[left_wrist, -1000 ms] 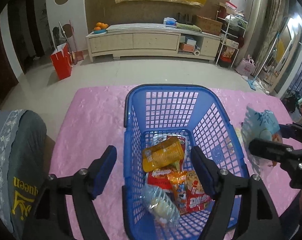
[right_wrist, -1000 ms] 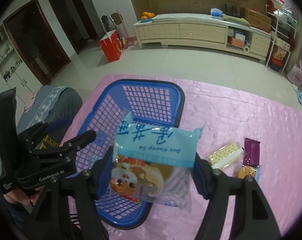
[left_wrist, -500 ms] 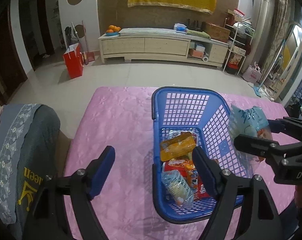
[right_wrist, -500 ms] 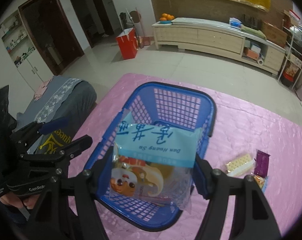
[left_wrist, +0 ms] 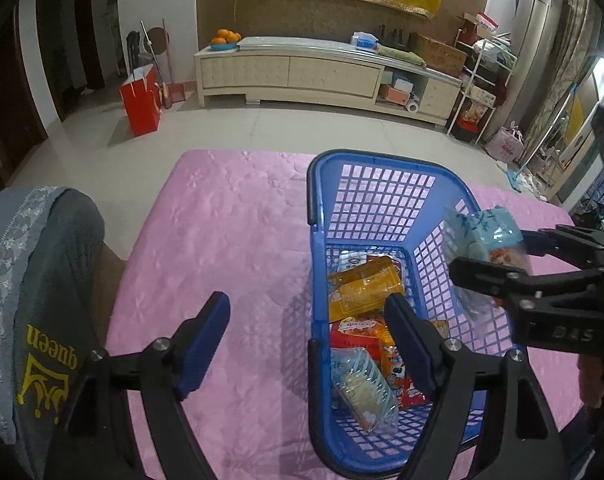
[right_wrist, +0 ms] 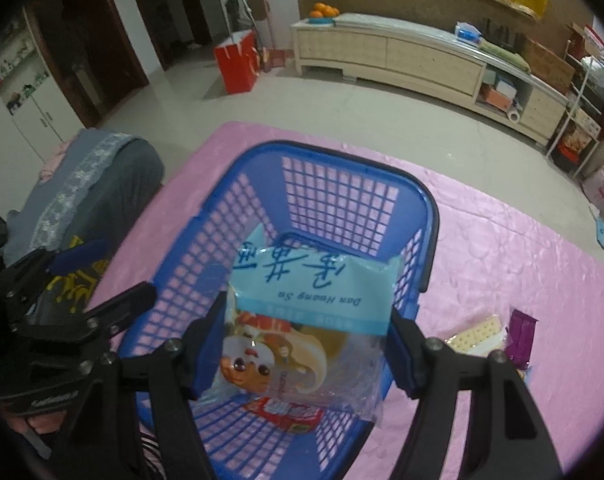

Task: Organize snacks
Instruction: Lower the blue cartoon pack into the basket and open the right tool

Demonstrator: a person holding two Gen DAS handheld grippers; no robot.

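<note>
**snackstacker:** So what's the right tool (right_wrist: 305, 344) got? Looks like a crinkly clear plastic snack bag (right_wrist: 309, 320) with a pale blue paper-ish header. The writing reads upside down from that camera: big blue Chinese characters and "Dan Huang Su" under them. There's a cartoon face printed lower down, plus something round and tan inside.

**binbot_42:** Yep, its blue-padded fingers (right_wrist: 206, 344) are clamped on the bag's two side edges, holding it up in the air over the blue basket (right_wrist: 262, 216). From the left camera the same bag (left_wrist: 485, 240) hangs just above the basket's right rim, with the right tool reaching in level from the right side.

**snackstacker:** Basket is hard plastic, rectangular with rounded corners, square lattice holes in the walls and floor, dark rim. It sits on the bench (left_wrist: 230, 248), which has a shiny pink quilted cover.

**binbot_42:** Inside it: an orange-yellow packet (left_wrist: 361, 288), a red wrapper (left_wrist: 353, 332) and a clear ridged pack of pale biscuits (left_wrist: 365, 388), all piled loosely.

**snackstacker:** And the left tool (left_wrist: 307, 336)?

**binbot_42:** Spread wide, nothing in it. It hovers low at the near end, straddling the basket's left wall, one finger out over the pink cover, the other over the contents.

**snackstacker:** On the bench, right of the basket, lie a cracker pack (right_wrist: 477, 334) and a purple wrapper (right_wrist: 521, 336).
</note>
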